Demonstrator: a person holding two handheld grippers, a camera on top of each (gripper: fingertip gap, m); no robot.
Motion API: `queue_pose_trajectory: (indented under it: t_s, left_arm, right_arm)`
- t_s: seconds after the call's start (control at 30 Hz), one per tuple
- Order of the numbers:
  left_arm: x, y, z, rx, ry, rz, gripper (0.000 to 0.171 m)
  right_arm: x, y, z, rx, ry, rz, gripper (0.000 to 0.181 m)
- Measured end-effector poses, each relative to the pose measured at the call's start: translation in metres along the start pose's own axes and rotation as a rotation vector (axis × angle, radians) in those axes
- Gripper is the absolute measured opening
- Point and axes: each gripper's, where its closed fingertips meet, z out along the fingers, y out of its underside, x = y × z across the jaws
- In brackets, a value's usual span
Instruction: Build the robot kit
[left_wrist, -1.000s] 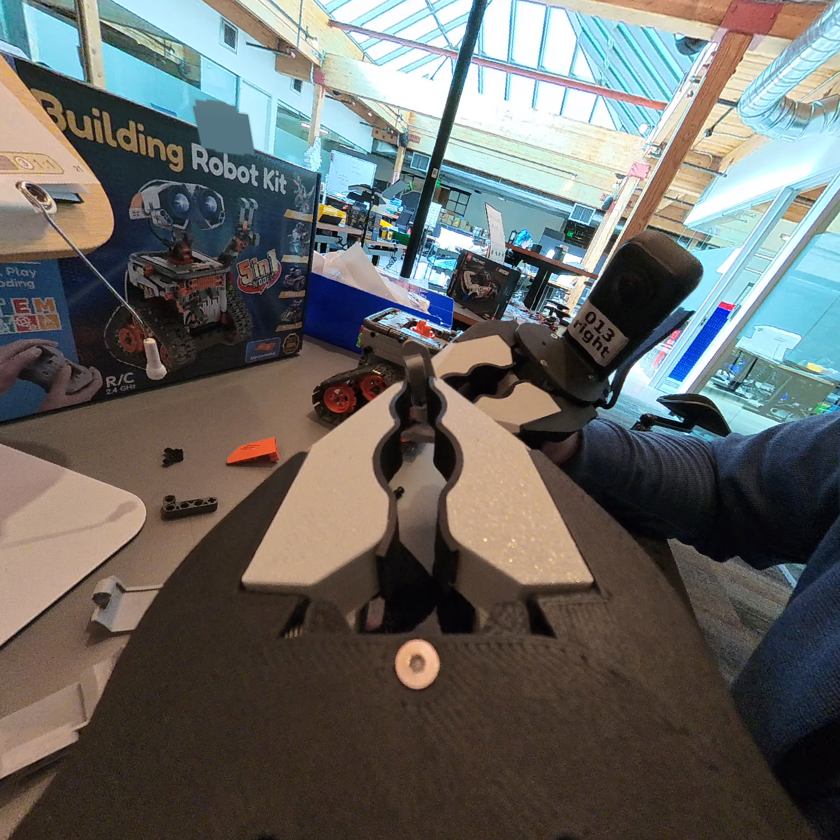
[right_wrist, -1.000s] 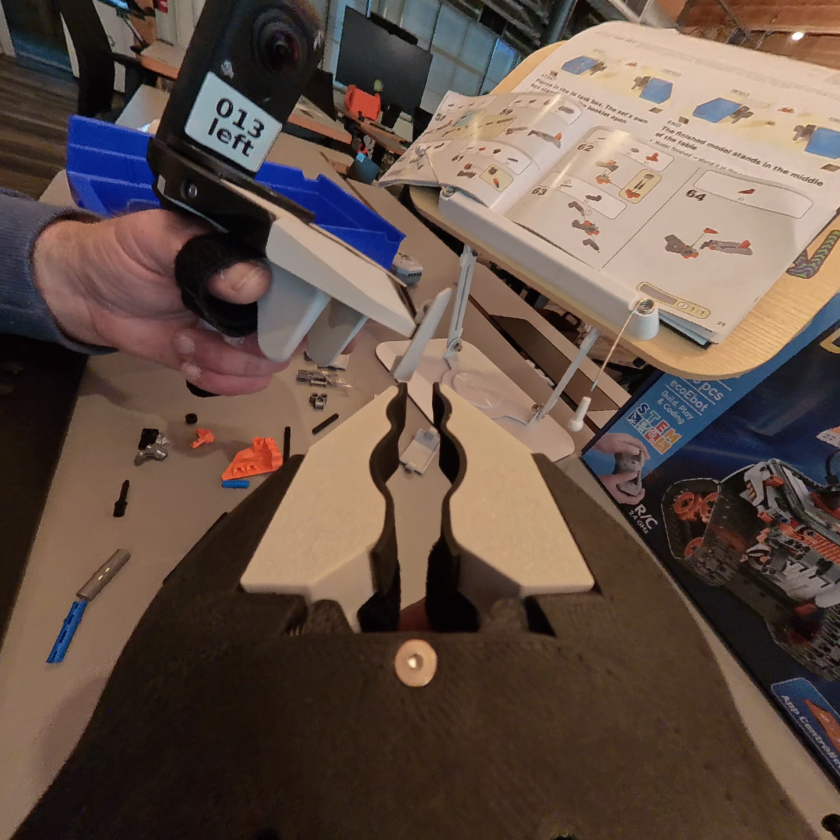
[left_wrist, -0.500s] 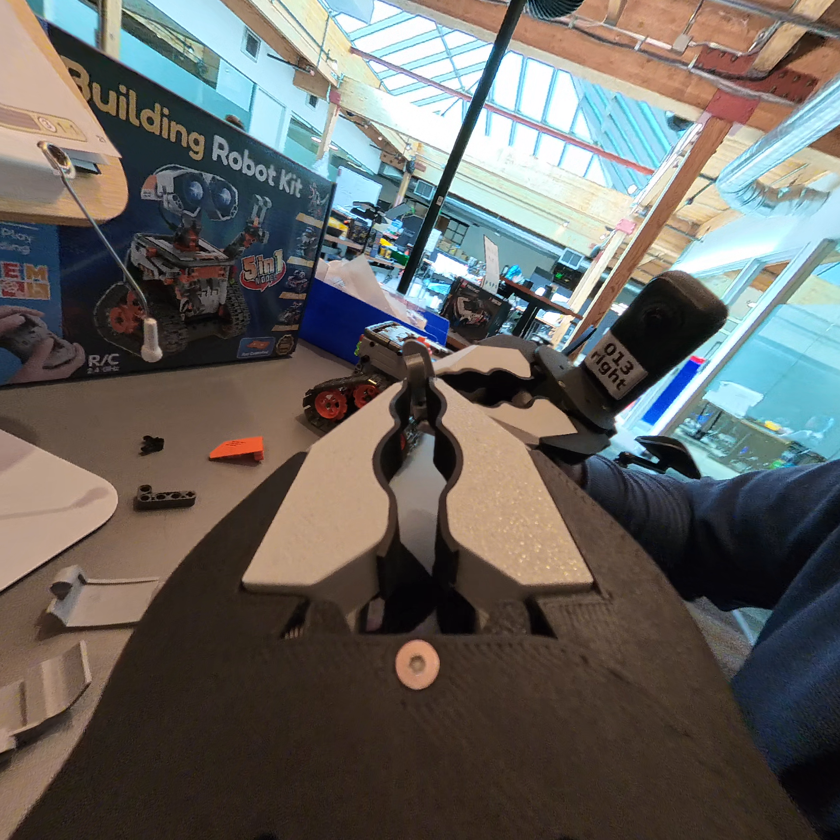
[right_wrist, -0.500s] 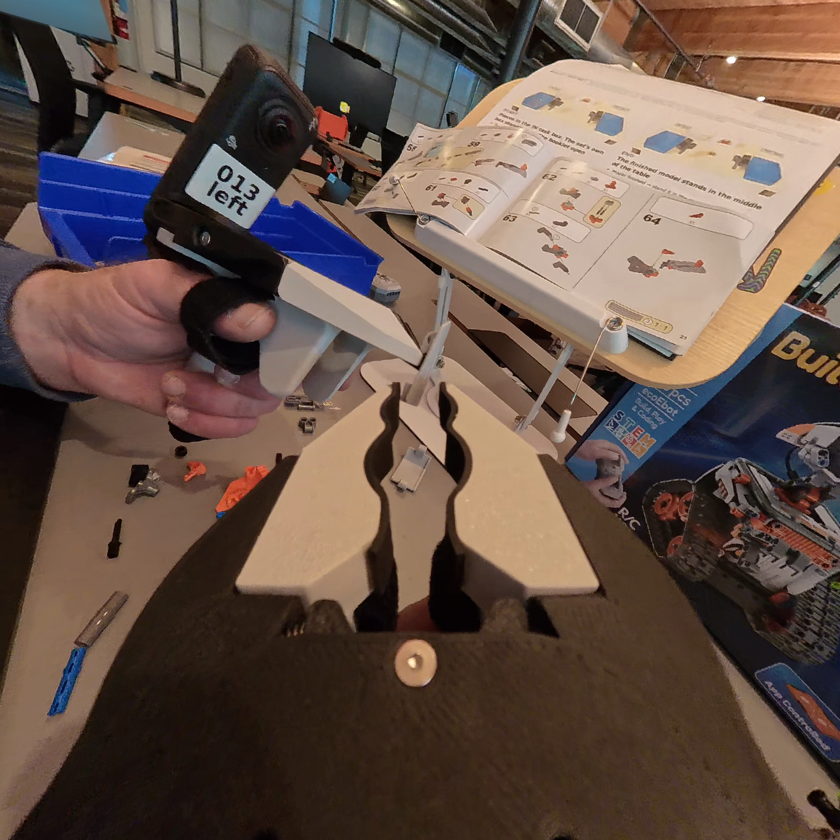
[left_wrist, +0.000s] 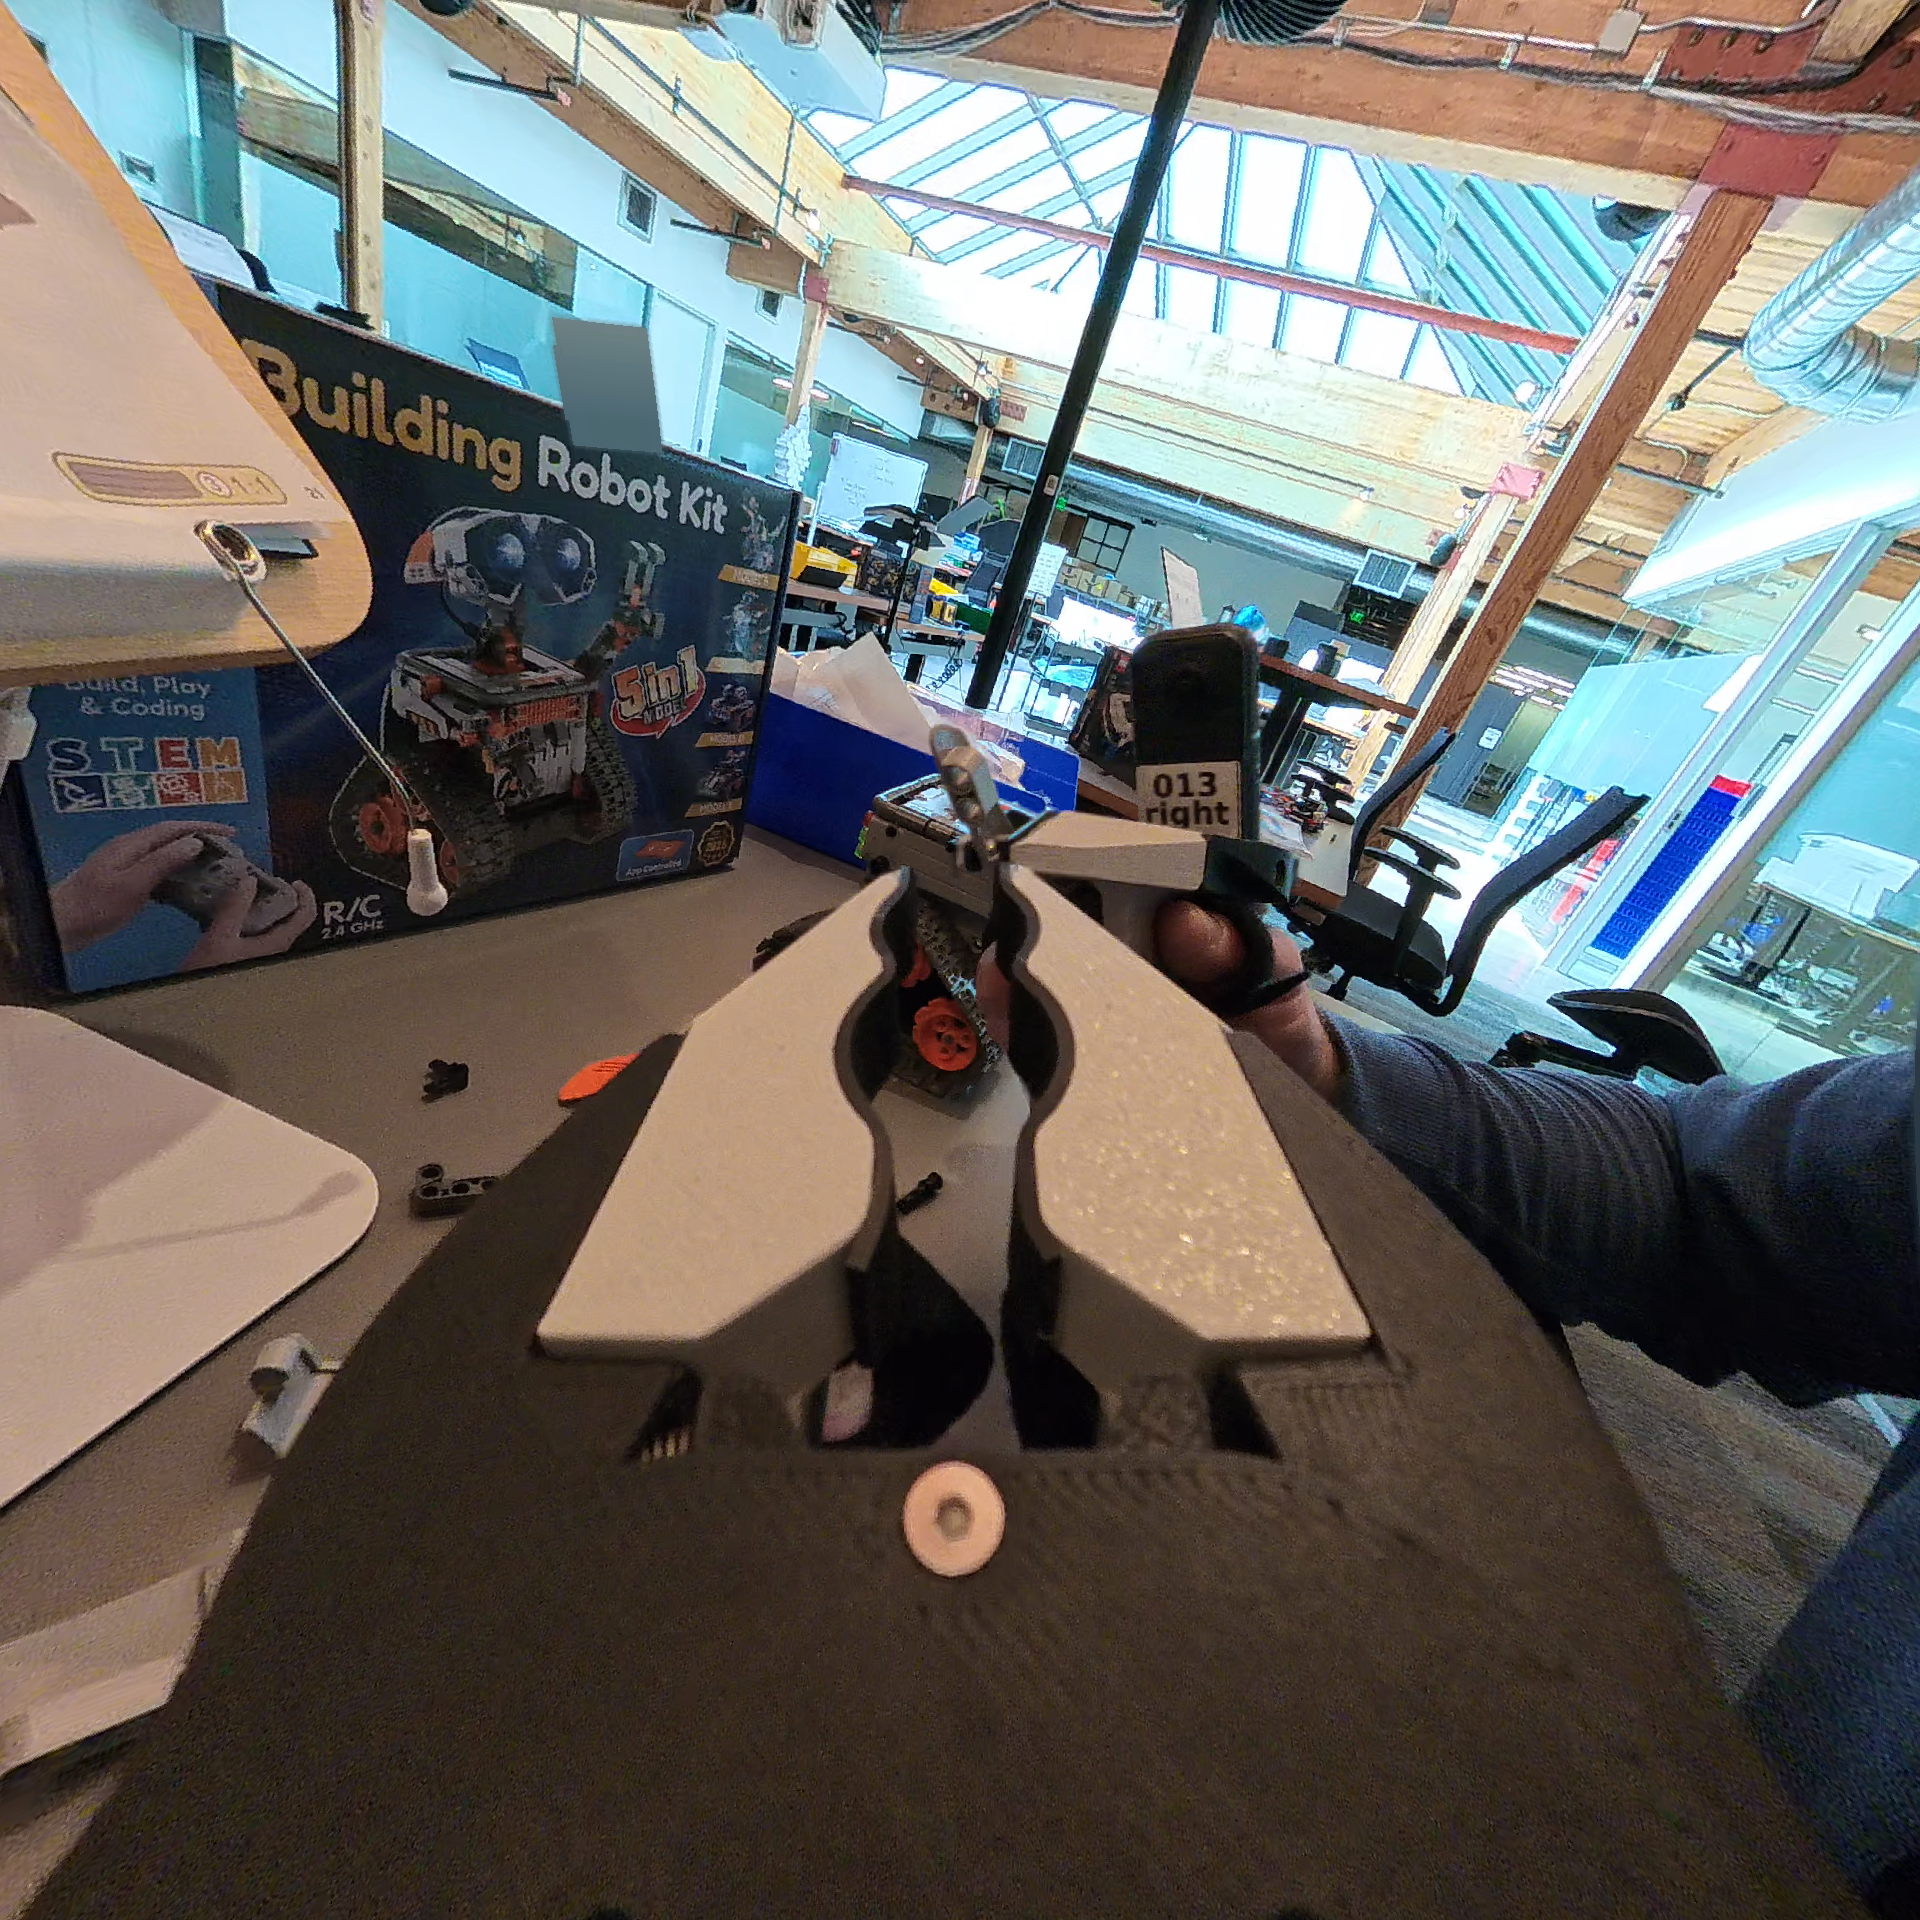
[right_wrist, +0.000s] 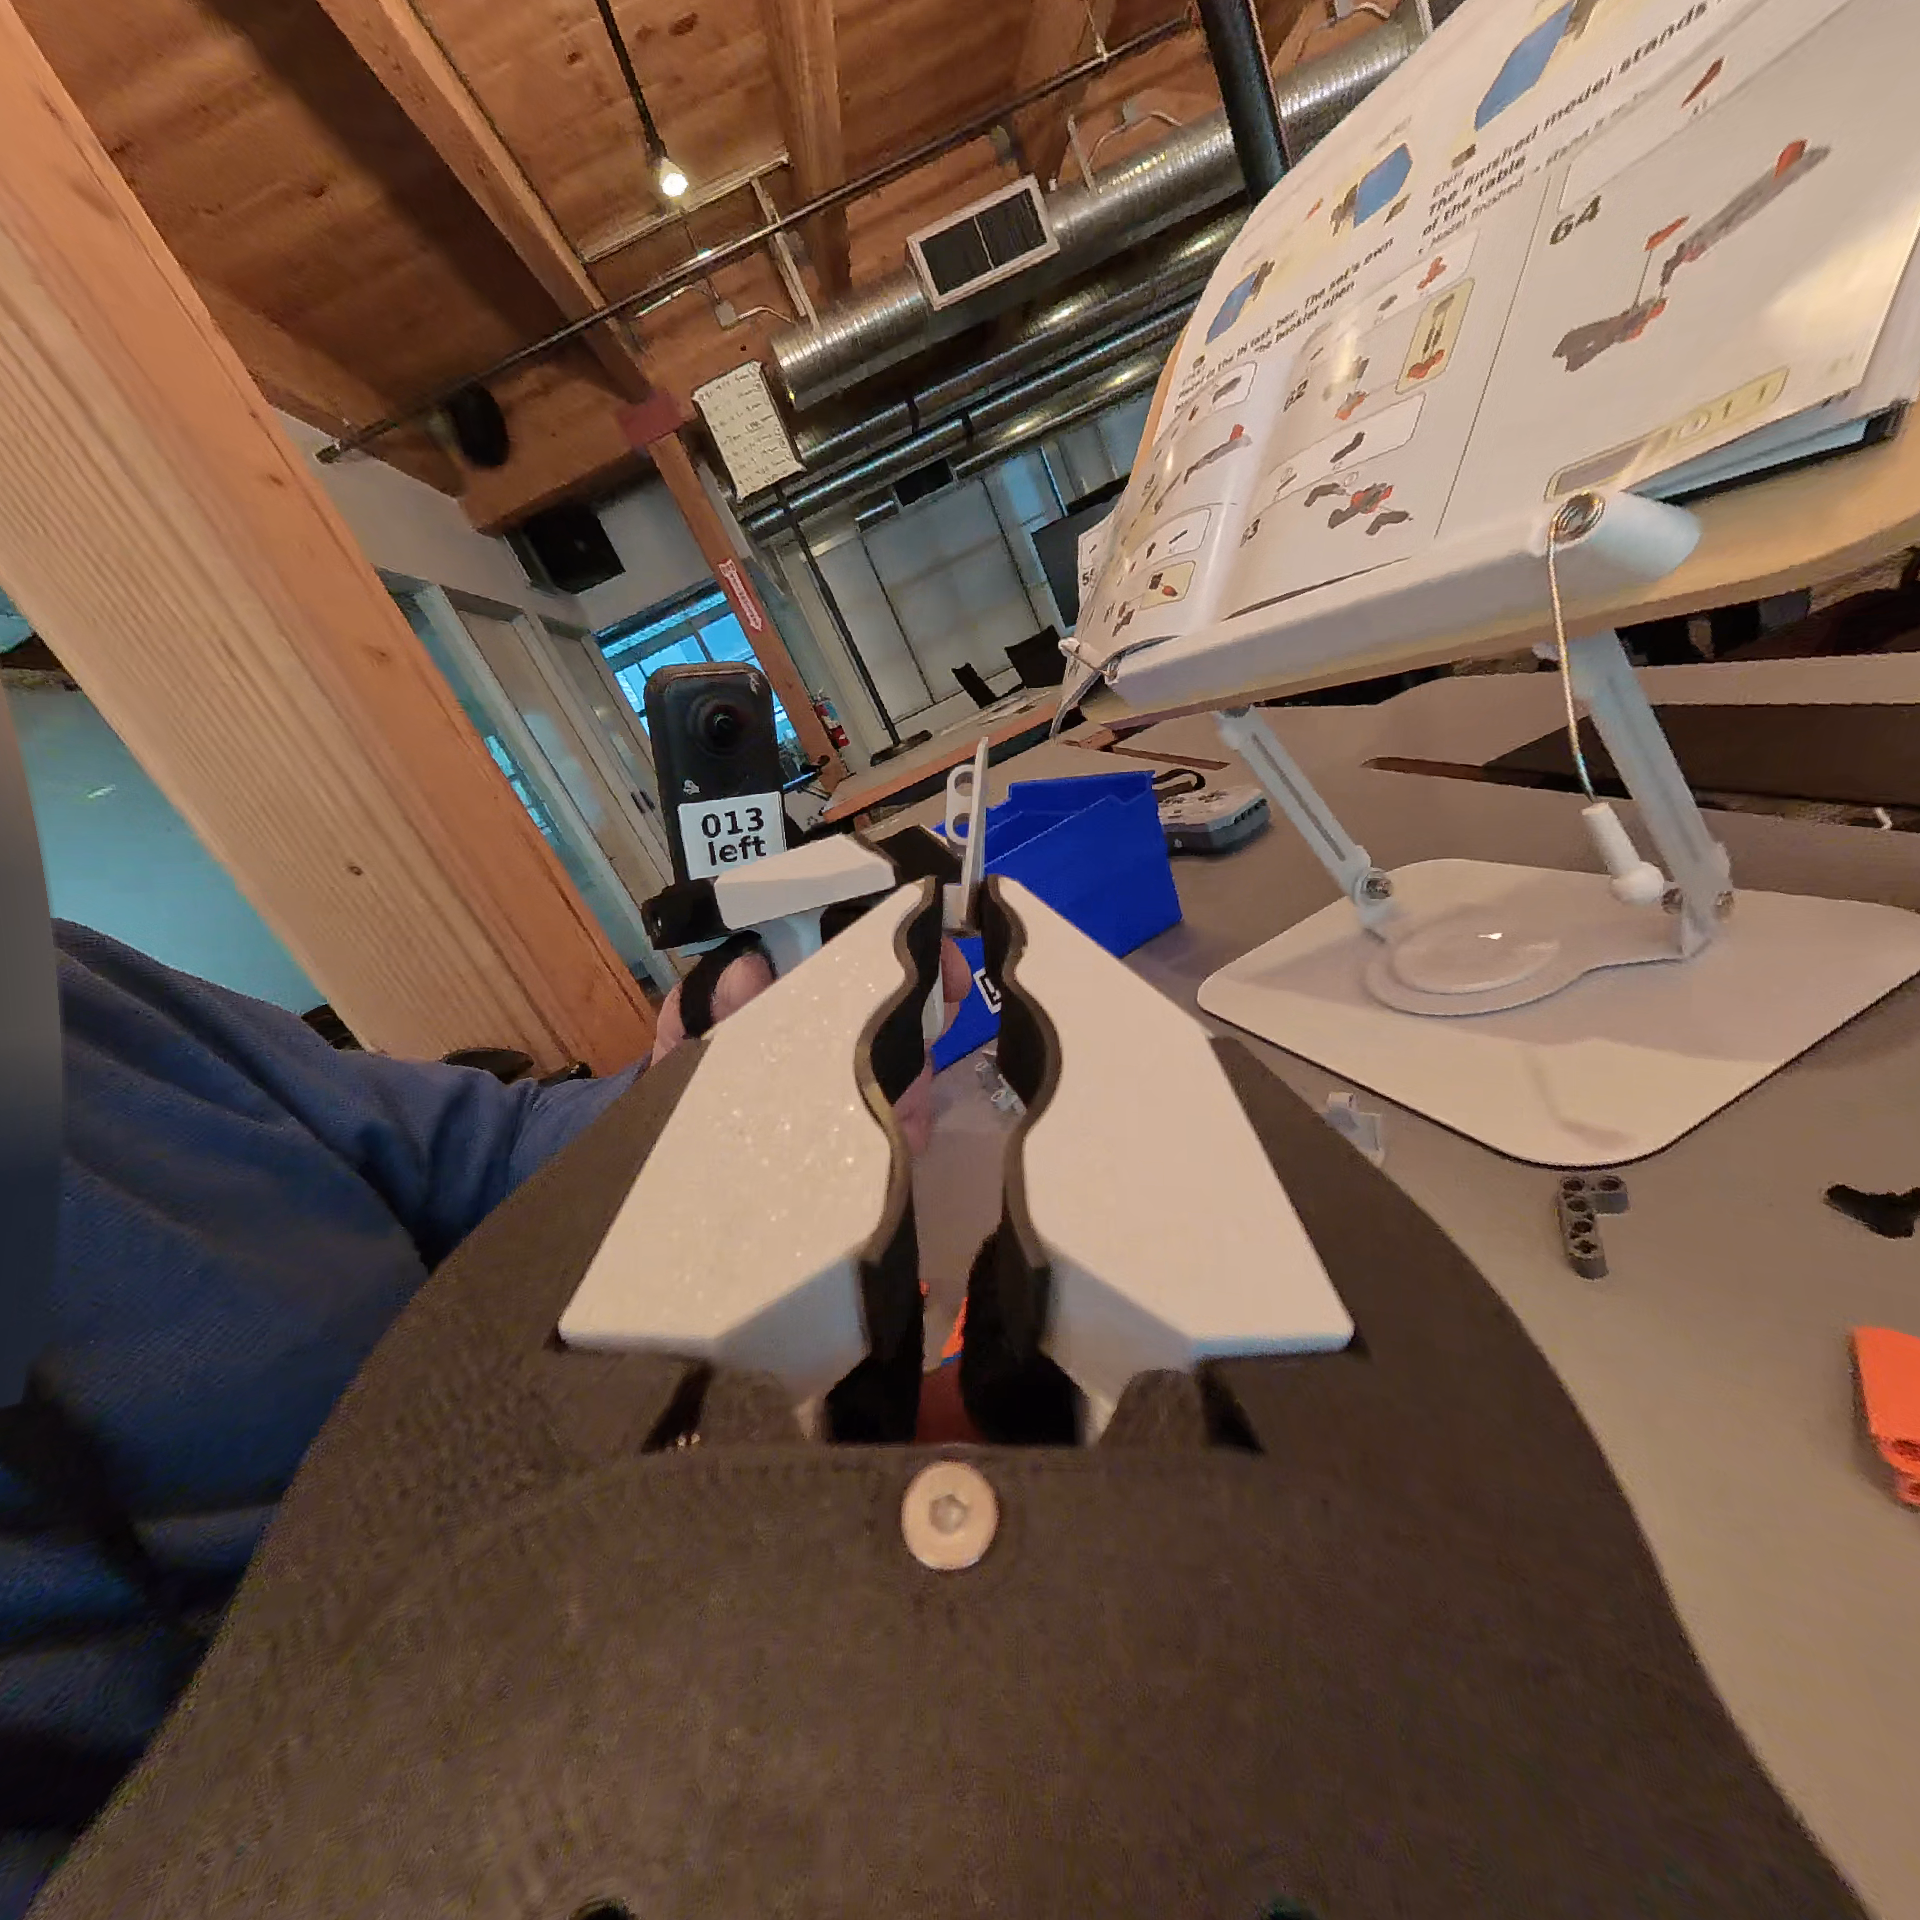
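A thin grey flat piece with a hole at its top (left_wrist: 961, 790) stands upright between the two grippers, above the table. My right gripper (right_wrist: 961, 899) is shut on its lower end, and the piece (right_wrist: 974, 821) shows edge-on there. In the left wrist view the right gripper (left_wrist: 1023, 840) comes in from the right. My left gripper (left_wrist: 956, 881) has its jaws a little apart, with the piece just past its tips and a tracked model showing through the gap. In the right wrist view the left gripper (right_wrist: 896, 868) points at the piece from the left.
A tracked robot model (left_wrist: 904, 821) and a blue bin (right_wrist: 1070, 862) stand behind the grippers. A kit box (left_wrist: 468, 675) stands at the back left. A book stand (right_wrist: 1558, 1018) holds an open booklet (right_wrist: 1507, 312). A black beam (left_wrist: 452, 1188), a grey beam (right_wrist: 1590, 1226) and an orange part (right_wrist: 1886, 1403) lie loose. Only a small space, under 4 cm, lies between the two pairs of fingers. From either gripper's tips it is about 20 centimetres to the black beam (left_wrist: 452, 1188). Seen from the right wrist view (right_wrist: 1596, 1211) as well.
The right gripper swung round to face the left one and closed on the grey piece. The left jaws parted slightly, and the piece now stands past their tips.
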Motion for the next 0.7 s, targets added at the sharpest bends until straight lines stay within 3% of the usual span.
queue_pose_trajectory:
  t_s: [0.23,0.33,0.5,0.63,0.7]
  left_arm:
    - [0.0,0.0,0.0,-0.003,-0.007,0.025,0.014]
    - [0.0,0.0,-0.002,-0.022,-0.046,0.099,0.015]
    - [0.011,0.002,-0.003,-0.056,-0.094,0.288,0.013]
    - [0.022,0.01,0.0,-0.1,-0.093,0.431,0.012]
    - [0.027,0.014,0.002,-0.117,-0.089,0.477,0.012]
  right_arm:
    - [0.0,0.006,0.001,-0.05,0.006,-0.024,0.004]
    - [0.015,0.025,-0.003,-0.236,0.121,-0.193,0.004]
    - [0.043,0.073,-0.021,-0.684,0.298,-0.698,0.004]
    - [0.056,0.098,-0.036,-0.902,0.327,-0.89,0.004]
    - [0.059,0.106,-0.042,-0.956,0.311,-0.895,0.004]
